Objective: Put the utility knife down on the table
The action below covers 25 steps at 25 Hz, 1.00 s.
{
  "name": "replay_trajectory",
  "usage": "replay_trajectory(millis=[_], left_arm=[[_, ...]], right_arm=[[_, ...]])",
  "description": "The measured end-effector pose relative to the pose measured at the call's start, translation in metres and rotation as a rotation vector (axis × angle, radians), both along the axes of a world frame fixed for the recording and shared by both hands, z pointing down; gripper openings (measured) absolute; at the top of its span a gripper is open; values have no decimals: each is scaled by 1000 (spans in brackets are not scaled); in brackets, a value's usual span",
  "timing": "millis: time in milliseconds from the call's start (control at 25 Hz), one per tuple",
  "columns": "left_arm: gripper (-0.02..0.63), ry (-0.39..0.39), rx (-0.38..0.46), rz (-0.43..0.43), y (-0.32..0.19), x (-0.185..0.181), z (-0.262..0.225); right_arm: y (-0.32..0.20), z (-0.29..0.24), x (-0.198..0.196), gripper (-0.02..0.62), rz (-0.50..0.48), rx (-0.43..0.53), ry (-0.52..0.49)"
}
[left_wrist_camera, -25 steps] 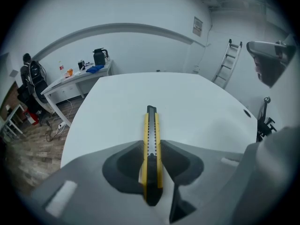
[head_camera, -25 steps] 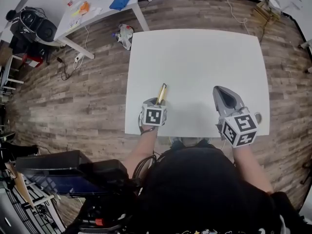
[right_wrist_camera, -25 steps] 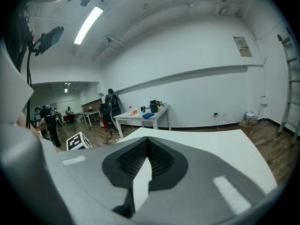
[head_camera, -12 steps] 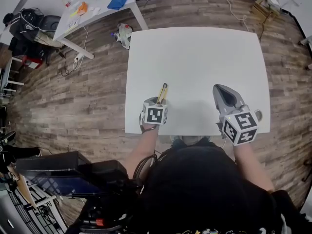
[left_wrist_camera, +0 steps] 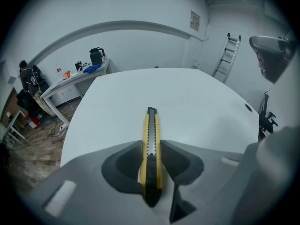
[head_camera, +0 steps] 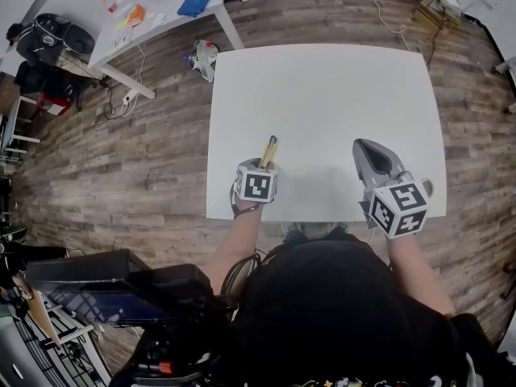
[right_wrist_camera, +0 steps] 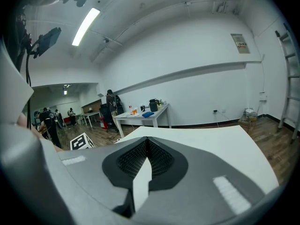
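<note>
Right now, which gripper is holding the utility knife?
The left gripper: its jaws clamp the yellow utility knife. The right gripper is shut on nothing.

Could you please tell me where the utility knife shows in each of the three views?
Head view: the utility knife juts forward from the left tool, near the front-left edge of the big white table.
Left gripper view: centre, clamped between the jaws.
Right gripper view: not in it.
Shared landmark: the white side table by the wall.
</note>
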<state>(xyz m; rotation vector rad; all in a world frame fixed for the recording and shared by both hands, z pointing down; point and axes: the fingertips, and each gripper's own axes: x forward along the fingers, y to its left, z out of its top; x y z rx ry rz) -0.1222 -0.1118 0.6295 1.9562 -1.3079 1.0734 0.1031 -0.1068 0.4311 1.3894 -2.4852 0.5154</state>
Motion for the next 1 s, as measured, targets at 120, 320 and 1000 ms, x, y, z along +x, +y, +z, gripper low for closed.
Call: replay_trajectory(millis=[120, 320, 1000], left_arm=[[125, 5, -9, 2, -2, -3, -1], [201, 75, 14, -25, -4, -11, -23], [0, 399, 835, 27, 9, 15, -308]], right_arm=[[-2, -3, 0, 25, 6, -4, -3], [-3, -4, -1, 25, 14, -16, -9], [-12, -43, -27, 23, -79, 121, 29]])
